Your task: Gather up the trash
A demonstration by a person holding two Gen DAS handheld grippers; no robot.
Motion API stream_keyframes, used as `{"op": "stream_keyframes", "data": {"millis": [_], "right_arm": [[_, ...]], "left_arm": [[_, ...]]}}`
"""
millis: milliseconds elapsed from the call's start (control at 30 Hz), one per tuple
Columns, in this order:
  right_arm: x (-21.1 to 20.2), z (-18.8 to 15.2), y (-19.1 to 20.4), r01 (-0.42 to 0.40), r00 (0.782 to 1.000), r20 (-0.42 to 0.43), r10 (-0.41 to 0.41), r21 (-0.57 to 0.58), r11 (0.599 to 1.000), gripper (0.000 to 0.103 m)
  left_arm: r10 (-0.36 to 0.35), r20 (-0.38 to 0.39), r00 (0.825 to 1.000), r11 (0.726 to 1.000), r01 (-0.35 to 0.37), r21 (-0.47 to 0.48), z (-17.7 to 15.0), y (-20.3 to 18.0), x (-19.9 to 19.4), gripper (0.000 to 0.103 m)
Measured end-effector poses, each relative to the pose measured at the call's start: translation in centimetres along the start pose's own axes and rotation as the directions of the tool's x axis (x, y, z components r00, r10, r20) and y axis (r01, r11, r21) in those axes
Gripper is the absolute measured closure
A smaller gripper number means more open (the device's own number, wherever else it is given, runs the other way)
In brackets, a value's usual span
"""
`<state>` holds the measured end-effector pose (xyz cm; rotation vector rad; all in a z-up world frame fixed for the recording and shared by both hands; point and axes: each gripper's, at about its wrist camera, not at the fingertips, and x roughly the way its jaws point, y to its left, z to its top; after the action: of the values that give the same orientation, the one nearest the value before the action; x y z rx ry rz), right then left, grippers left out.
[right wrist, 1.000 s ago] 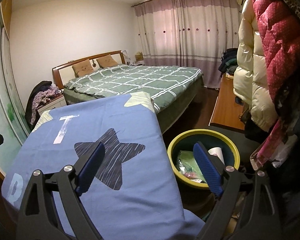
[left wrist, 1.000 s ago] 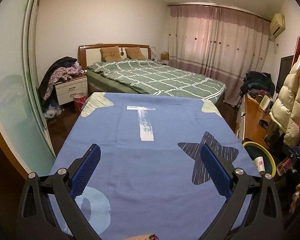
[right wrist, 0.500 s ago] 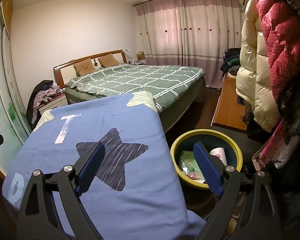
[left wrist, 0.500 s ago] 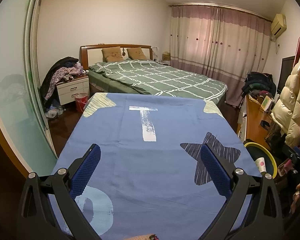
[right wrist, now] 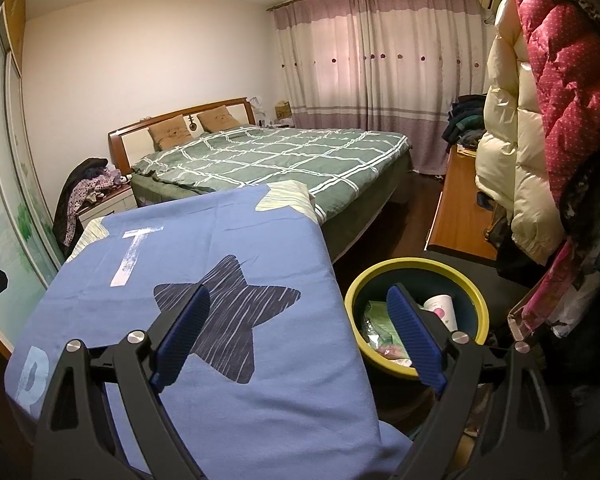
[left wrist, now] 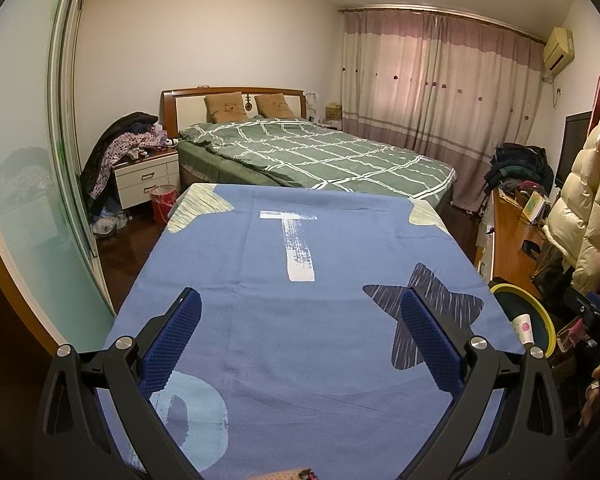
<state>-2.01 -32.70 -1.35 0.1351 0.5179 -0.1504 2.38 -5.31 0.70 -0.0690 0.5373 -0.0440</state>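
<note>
Setting: We look out over a bedroom, where a counter draped in a blue cloth (left wrist: 300, 344) stands at the foot of a bed with a green checked cover (left wrist: 320, 160).
Cloth: We see a white letter T, a dark striped star (right wrist: 228, 316) and part of a pale letter printed on it; its surface lies flat and bare.
Trash bin: A round bin (right wrist: 476, 300) with a yellow rim and dark inside stands on the floor just beside the counter's right edge, low in the right wrist view and at the far right of the left wrist view (left wrist: 544, 316).
Trash: Inside the bin we make out a white paper cup (right wrist: 442, 310) with a pink dot, leaning against the far wall, and a crumpled pale green wrapper (right wrist: 376, 316) beside it; smaller scraps lie at the bottom, too small for us to tell apart.
Left gripper: The left gripper (left wrist: 300, 336) hangs above the blue cloth, its jaws released and spread wide, with only cloth showing between the blue pads.
Right gripper: The right gripper (right wrist: 298, 332) hangs over the counter's right edge, its jaws released and wide apart; one pad stands over the star, the other in front of the bin's mouth, touching neither.
Surroundings: Padded coats (right wrist: 540, 120) hang at the right, and drawn curtains (left wrist: 440, 92) cover the far wall.
</note>
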Motion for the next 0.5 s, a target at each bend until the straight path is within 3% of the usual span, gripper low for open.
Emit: {"op": "stream_keyframes", "data": {"millis": [500], "right_arm": [[0.09,-0.03,0.1,-0.005,1.0,-0.003,0.005,0.002,1.0,0.018]], "left_arm": [[0.0,0.0,1.0,1.0,0.0,0.002,-0.06,0.04,0.08,0.005]]}}
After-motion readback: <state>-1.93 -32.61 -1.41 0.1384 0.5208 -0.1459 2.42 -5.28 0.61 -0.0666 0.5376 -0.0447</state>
